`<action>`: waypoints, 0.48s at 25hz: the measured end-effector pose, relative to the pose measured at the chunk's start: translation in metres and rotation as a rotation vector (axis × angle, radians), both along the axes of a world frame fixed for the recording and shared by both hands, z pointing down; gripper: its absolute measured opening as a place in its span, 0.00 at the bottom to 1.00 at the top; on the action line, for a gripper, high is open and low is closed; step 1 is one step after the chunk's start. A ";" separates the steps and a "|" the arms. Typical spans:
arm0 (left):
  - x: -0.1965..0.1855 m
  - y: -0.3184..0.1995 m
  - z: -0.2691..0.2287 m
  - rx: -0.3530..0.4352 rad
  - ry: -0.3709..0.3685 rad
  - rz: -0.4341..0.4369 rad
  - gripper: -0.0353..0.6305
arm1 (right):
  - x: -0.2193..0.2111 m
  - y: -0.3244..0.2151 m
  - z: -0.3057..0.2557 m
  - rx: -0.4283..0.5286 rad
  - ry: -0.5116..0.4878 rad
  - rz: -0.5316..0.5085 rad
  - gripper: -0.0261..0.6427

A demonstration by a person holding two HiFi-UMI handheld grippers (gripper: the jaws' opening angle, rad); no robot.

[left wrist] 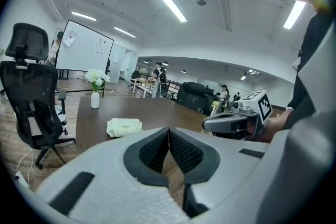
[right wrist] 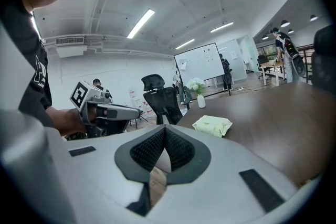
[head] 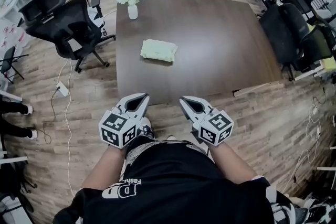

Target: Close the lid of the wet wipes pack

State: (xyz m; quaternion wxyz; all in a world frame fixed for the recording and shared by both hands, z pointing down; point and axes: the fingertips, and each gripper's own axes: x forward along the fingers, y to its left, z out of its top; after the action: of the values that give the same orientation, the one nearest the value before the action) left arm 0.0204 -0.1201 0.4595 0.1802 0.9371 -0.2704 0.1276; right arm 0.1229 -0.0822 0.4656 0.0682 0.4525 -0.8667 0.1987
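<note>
Head view: the wet wipes pack (head: 158,50) lies flat near the middle of the dark worktop (head: 220,55). It is well apart from the vase of flowers (head: 131,1) at the far edge. The left gripper (head: 143,97) and right gripper (head: 184,98) hang close to the person's body, off the near edge of the worktop. Neither touches anything. The pack is too small here to tell whether its lid stands open or which way it hinges. That is probably the first risk, because pressing on the wrong side would only crumple the soft pack.

Left gripper view: the fingers (left wrist: 185,153) are pressed together at their tips with nothing between them. The pack sits ahead and slightly left on the worktop. Shut fingers make a narrow pusher. A glancing press would likely slide the light pack across the smooth surface and leave the lid unlatched.

Right gripper view: these fingers (right wrist: 147,152) also meet at the tip and hold nothing. The pack lies ahead to the right, and the left gripper is level beside this one. If only one gripper goes in, nothing steadies the pack, so it may skid or pivot towards the vase. If both reach in together, they could knock into each other over so small a target.
</note>
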 end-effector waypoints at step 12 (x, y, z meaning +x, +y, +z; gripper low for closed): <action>0.003 0.011 0.000 0.004 -0.010 0.018 0.08 | -0.001 0.010 0.001 -0.002 -0.003 0.000 0.05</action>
State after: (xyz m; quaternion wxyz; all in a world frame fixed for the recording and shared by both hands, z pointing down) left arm 0.0238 -0.1090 0.4594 0.1761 0.9391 -0.2633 0.1334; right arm 0.1215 -0.0726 0.4669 0.0673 0.4521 -0.8666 0.2004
